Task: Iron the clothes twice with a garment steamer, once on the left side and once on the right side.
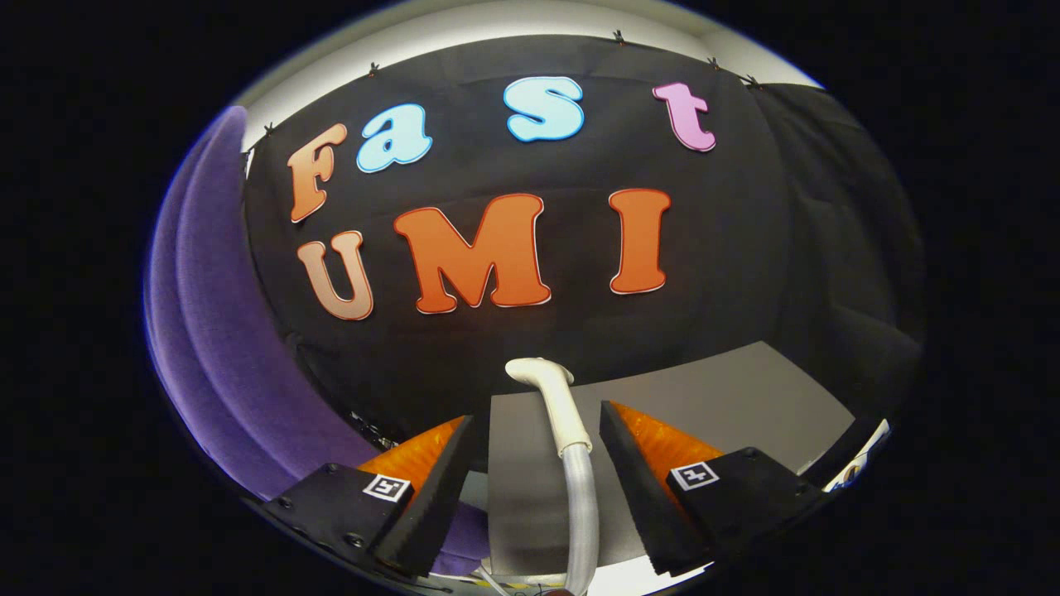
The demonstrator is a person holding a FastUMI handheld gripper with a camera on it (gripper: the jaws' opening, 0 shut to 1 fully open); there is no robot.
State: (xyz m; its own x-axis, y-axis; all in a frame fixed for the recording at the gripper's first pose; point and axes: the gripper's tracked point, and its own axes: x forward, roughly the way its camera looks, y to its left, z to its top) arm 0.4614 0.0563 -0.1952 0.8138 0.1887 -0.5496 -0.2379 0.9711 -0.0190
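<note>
we see the steamer (556, 406) standing up between our released jaws (534, 463) with a gap on each side, its head bent left toward the purple cloth (211, 331) (likely the clothes), so we judge it set for grasping above the bench (745, 389).

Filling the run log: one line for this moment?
gripper: open | steamer head: between fingers, ungripped | purple garment: left, beyond fingers
</note>
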